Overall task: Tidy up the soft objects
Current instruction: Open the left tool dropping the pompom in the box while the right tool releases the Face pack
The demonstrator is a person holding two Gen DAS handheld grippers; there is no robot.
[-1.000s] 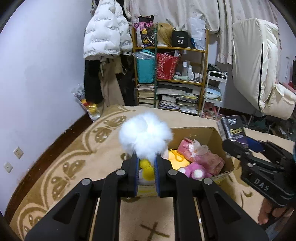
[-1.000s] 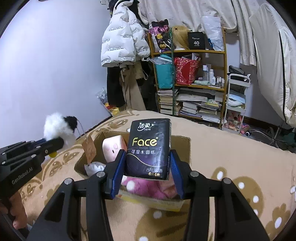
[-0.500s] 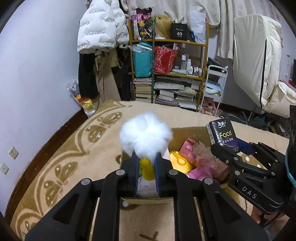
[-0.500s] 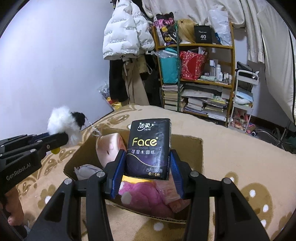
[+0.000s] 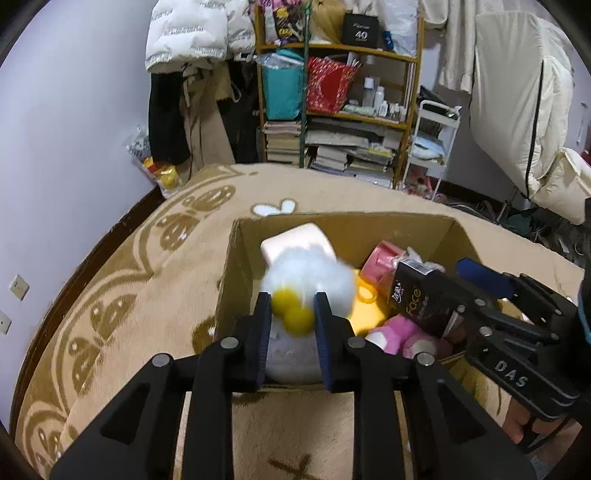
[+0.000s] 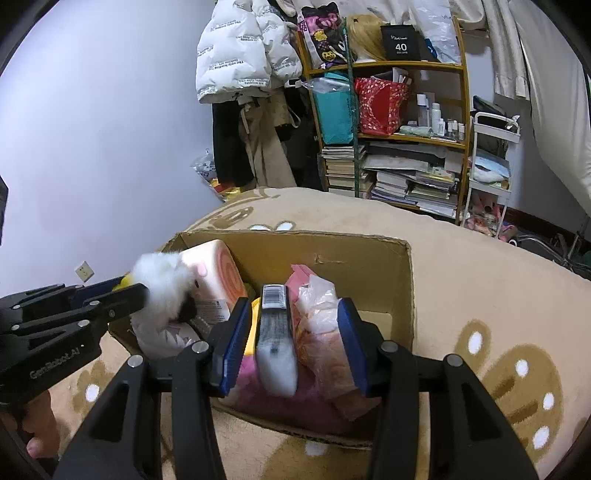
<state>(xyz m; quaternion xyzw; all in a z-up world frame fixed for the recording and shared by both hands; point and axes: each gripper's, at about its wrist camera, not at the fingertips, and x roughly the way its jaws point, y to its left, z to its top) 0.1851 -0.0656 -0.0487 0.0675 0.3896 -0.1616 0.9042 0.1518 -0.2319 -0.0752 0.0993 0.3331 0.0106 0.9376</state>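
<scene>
An open cardboard box (image 5: 332, 221) (image 6: 295, 236) sits on the tan patterned blanket and holds several soft things: a pink plush (image 5: 395, 332), a pink-and-white pack (image 6: 218, 266) and a pink bag (image 6: 317, 295). My left gripper (image 5: 291, 308) hangs over the box's near left corner with its jaws opening. The white fluffy toy (image 5: 306, 273) is blurred, its yellow feet slipping between the pads. My right gripper (image 6: 291, 310) stands open over the box. The black Face tissue pack (image 6: 275, 332) has turned end-on between its fingers, with a gap on each side.
The tan blanket (image 5: 147, 295) spreads around the box. Behind it stand a loaded wooden shelf (image 6: 406, 129), a hanging white jacket (image 5: 192, 33) and a white cart (image 5: 432, 147). A hand (image 6: 37, 439) holds the left gripper's handle at the lower left.
Both grippers have sunk toward the box and now hang over it. The left jaws have widened and the fluffy toy is sliding down. The tissue pack has twisted loose from the right pads.
</scene>
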